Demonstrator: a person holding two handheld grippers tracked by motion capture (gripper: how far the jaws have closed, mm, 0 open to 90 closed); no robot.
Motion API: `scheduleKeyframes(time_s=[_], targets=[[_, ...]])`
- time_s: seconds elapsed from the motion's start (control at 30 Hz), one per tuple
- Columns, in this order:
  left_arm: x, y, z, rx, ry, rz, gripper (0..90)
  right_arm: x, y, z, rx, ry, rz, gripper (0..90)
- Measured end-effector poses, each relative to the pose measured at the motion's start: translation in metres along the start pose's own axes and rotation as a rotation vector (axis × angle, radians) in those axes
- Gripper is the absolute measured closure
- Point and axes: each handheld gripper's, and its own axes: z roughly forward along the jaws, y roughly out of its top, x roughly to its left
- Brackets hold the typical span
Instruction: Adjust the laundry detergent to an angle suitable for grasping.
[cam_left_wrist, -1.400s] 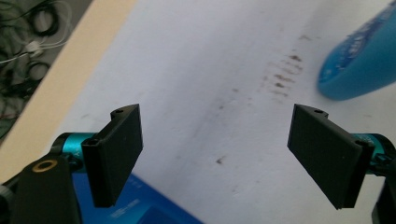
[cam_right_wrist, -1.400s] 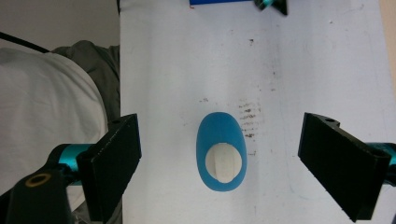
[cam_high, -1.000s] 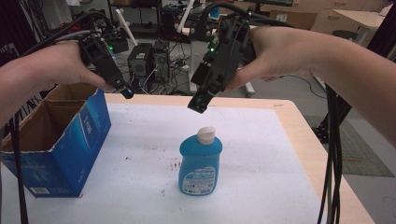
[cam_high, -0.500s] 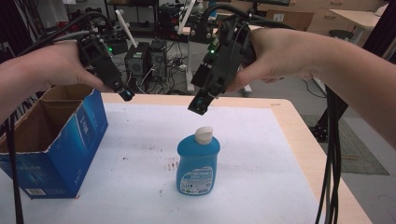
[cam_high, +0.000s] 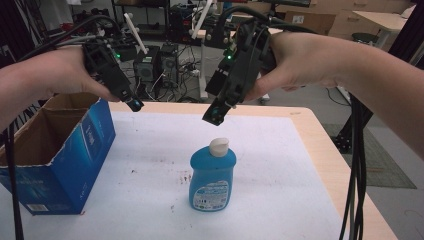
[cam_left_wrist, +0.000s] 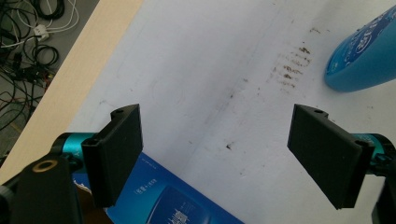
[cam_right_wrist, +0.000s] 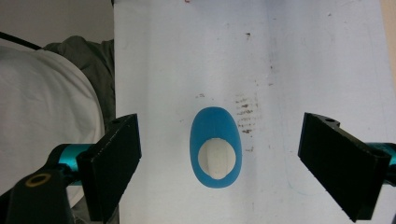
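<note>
A blue bottle (cam_high: 212, 176) with a white cap (cam_high: 219, 146) stands upright in the middle of the white table top. My right gripper (cam_high: 215, 115) hangs in the air just above and behind the cap, open. In the right gripper view the bottle (cam_right_wrist: 215, 144) is seen from above, centred between the wide-apart jaws of that gripper (cam_right_wrist: 222, 128). Over the table's far left, above the box's corner, my left gripper (cam_high: 134, 104) is held open and empty. In the left gripper view, the left gripper (cam_left_wrist: 217, 128) frames bare table, and the bottle (cam_left_wrist: 364, 56) lies at the upper right.
An open blue cardboard box (cam_high: 60, 150) stands at the left of the table; its edge (cam_left_wrist: 173, 200) shows under the left jaws. The table's wooden rim (cam_high: 320, 150) runs along the right and far sides. Cables (cam_high: 357, 165) hang at the right. Equipment clutters the floor beyond.
Both grippers have sunk slightly toward the table, staying open. The bottle and the box have not moved.
</note>
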Motion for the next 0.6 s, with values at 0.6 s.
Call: scheduleKeyframes(time_s=[0.6], targets=[[-0.0013, 0.0008, -0.0019, -0.001, -0.009, 0.011, 18.2, -0.0018, -0.0002, 0.0006, 0.004, 0.006, 0.005, 12.5]])
